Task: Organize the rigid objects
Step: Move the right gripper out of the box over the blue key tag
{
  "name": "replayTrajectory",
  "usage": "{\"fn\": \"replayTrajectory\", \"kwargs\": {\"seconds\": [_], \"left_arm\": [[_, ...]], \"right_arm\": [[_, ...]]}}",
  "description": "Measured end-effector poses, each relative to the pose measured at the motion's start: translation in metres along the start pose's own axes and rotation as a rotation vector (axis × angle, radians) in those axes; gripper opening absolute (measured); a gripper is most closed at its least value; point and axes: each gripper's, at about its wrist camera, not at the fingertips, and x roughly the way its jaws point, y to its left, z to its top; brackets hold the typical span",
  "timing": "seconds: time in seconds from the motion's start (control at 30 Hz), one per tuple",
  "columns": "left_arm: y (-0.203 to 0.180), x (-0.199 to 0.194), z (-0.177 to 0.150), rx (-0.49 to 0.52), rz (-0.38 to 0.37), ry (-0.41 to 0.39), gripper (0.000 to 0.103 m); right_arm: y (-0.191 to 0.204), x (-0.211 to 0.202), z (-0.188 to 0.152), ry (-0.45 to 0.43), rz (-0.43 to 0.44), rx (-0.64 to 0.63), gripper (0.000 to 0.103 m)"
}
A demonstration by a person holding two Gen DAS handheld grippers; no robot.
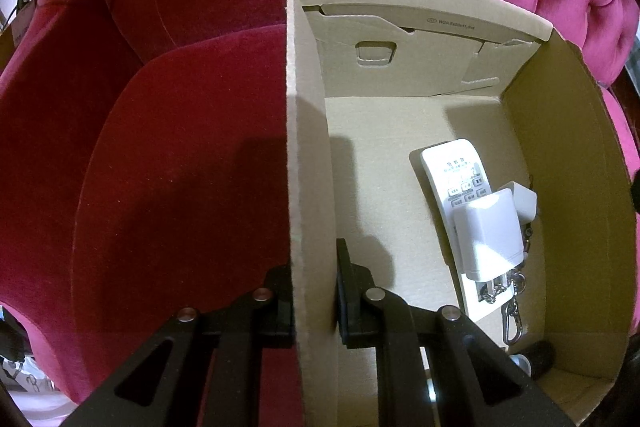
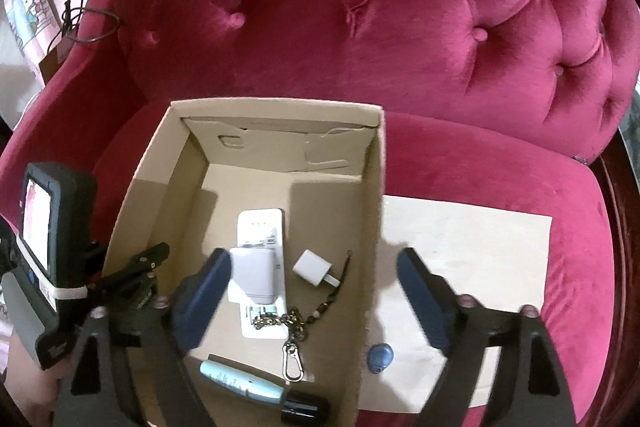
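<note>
Left tongs (image 1: 314,291) clamped tight on the near left wall of the cardboard box (image 2: 372,227), steadying it on the red velvet sofa (image 2: 360,27). Right tongs (image 2: 314,281) spread wide and empty, straddling the box's right wall. Inside the box: white remote (image 2: 262,239), large white charger (image 2: 252,277) lying on the remote, small white adapter (image 2: 312,267) just right of it, keychain (image 2: 294,335), pale tube with black cap (image 2: 264,389) nearest. Outside, on the cardboard sheet (image 2: 472,259) beside the right wall: blue pebble-like piece (image 2: 381,357). Likely next pick: lower squarely over it, pinch gently, lift clear of the wall, keep the box braced.
</note>
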Motion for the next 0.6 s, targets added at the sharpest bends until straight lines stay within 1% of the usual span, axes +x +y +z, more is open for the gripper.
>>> {"fn": "replayTrajectory", "kwargs": {"seconds": [0.03,0.13,0.3,0.6], "left_arm": [[0.000,0.000,0.000,0.000,0.000,0.000,0.015],[0.000,0.000,0.000,0.000,0.000,0.000,0.015],[0.000,0.001,0.000,-0.003,-0.003,0.002,0.015],[-0.002,0.001,0.001,0.004,0.007,0.002,0.015]], "right_arm": [[-0.003,-0.002,0.000,-0.004,0.000,0.002,0.097],[-0.010,-0.004,-0.001,-0.020,-0.012,-0.003,0.100],[-0.026,-0.012,-0.006,-0.036,-0.029,0.007,0.101],[-0.059,-0.024,-0.024,-0.054,-0.060,0.008,0.101]]}}
